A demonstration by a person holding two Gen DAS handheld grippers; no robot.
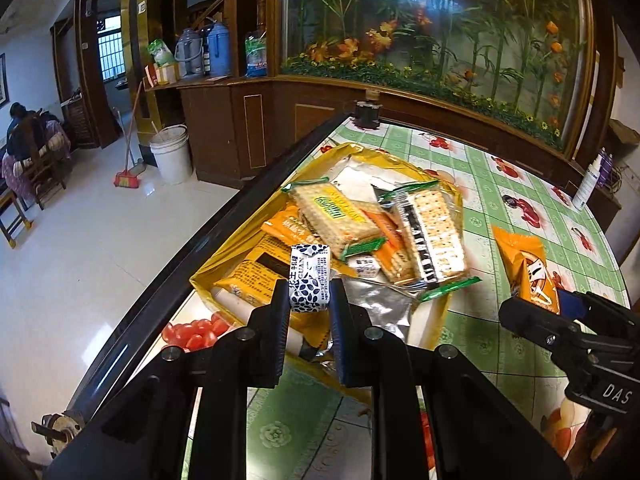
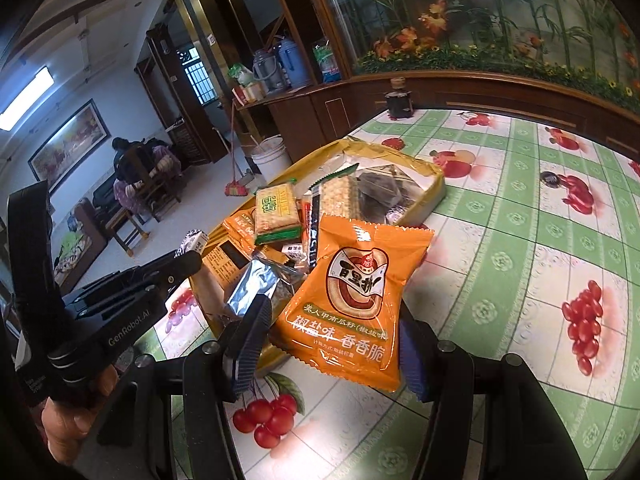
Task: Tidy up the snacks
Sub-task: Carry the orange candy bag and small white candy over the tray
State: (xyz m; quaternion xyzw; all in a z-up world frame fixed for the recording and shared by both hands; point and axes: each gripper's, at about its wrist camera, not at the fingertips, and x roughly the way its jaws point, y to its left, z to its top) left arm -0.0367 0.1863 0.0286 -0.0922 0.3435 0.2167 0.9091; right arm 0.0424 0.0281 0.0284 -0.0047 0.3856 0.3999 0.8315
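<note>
My left gripper (image 1: 310, 296) is shut on a small blue-and-white snack packet (image 1: 310, 276) and holds it above the yellow box (image 1: 204, 286) of snacks. The box holds cracker packs (image 1: 336, 216), orange packets (image 1: 288, 230) and silver foil. My right gripper (image 2: 332, 334) is shut on an orange snack bag (image 2: 352, 296), held above the table just right of the yellow box (image 2: 434, 190). The right gripper and its orange bag (image 1: 524, 264) show in the left wrist view. The left gripper (image 2: 188, 258) with its packet (image 2: 196, 240) shows in the right wrist view.
The box sits on a table with a green checked fruit-print cloth (image 2: 520, 240), near its left edge (image 1: 240, 208). A dark jar (image 2: 398, 102) stands at the table's far edge. A white spray bottle (image 1: 586, 184) stands at the right. Wooden cabinets lie behind.
</note>
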